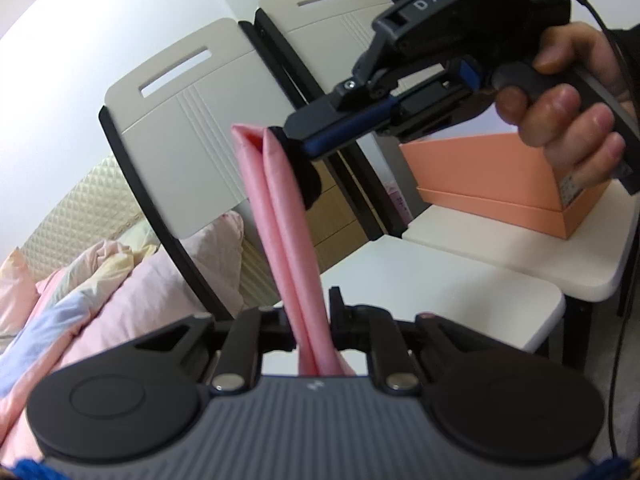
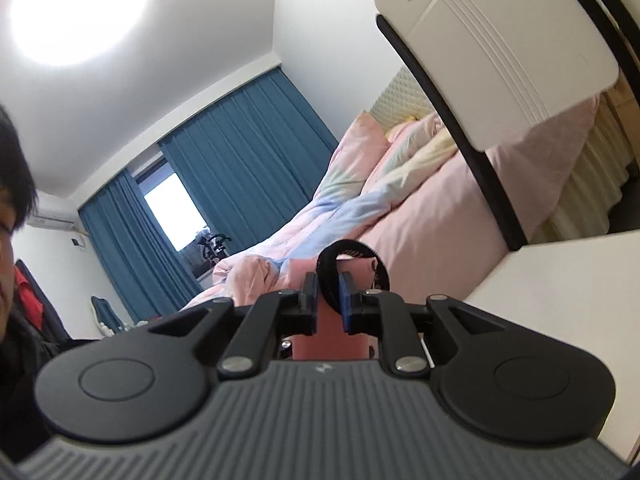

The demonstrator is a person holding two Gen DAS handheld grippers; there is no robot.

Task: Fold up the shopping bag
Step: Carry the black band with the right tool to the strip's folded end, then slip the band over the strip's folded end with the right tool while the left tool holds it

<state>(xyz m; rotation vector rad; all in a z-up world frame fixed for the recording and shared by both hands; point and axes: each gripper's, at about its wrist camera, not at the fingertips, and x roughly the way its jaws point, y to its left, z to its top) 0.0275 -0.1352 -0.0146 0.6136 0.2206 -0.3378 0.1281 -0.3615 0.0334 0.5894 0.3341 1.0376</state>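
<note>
Left wrist view, bag: the pink shopping bag (image 1: 280, 216), folded into a long narrow strip, hangs in the air, its long axis running up and away from the left gripper (image 1: 312, 328) to the right gripper (image 1: 286, 148).
Left wrist view, left fingers: close together, clamped on the strip's near end.
Left wrist view, right gripper: seen from outside, held by a hand (image 1: 568, 96); its tips sit on the strip's far, folded-over end, beside a black loop (image 1: 306, 176).
Left wrist view, surroundings: two white chairs (image 1: 188, 128) side by side, an orange box (image 1: 496, 184) on the right-hand seat, and a bed with pink bedding (image 1: 132, 280) behind.
Right wrist view, right fingers: slightly apart around the black loop (image 2: 332, 276), with the pink bag (image 2: 332, 336) showing between and below them; no earlier frame shows them, and whether the pads press on anything cannot be told.
Right wrist view only: blue curtains (image 2: 224, 168) around a bright window, a ceiling light (image 2: 76, 8), a wall air conditioner (image 2: 52, 220), one chair back (image 2: 500, 48), the bed (image 2: 420, 216), and a person at the left edge in dark clothing.
Surface: the bag touches no table or seat in either view.
</note>
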